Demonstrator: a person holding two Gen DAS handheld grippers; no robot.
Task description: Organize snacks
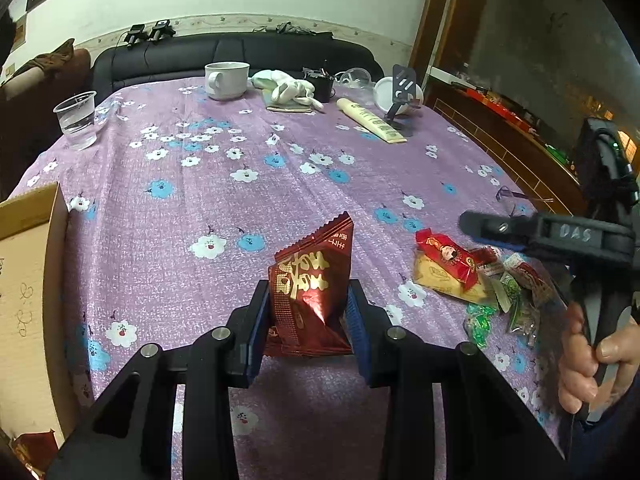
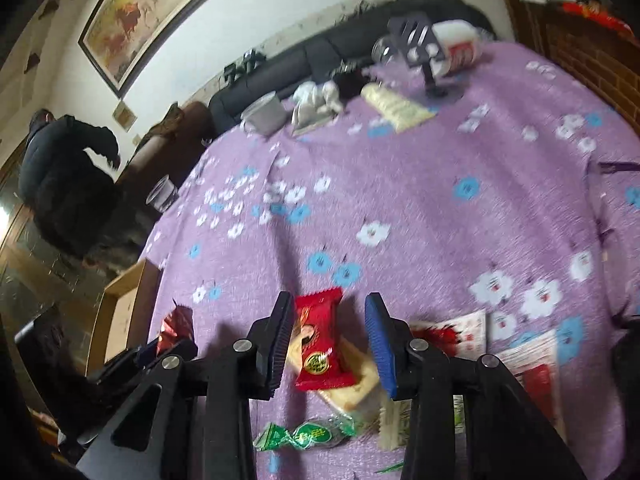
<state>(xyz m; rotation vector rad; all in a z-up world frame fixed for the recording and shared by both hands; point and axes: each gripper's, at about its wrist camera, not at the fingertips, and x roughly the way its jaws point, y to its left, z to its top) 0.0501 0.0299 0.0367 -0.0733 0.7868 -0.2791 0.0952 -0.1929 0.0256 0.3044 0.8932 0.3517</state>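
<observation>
On the purple flowered tablecloth (image 1: 248, 216), at the far left edge, stands a cardboard box (image 1: 28, 280). Next comes the left gripper (image 1: 308, 312), clamped on a dark red foil packet (image 1: 312, 284) with gold lettering, crinkled and held upright above the cloth. Farther right lies the snack pile (image 1: 480, 284): a bright red wrapper (image 2: 320, 344) with a gold seal on a pale yellow packet (image 2: 352, 392), green sachets beside. Over it the right gripper (image 2: 328, 340) straddles the red wrapper, jaws parted, one pad just beside it.
</observation>
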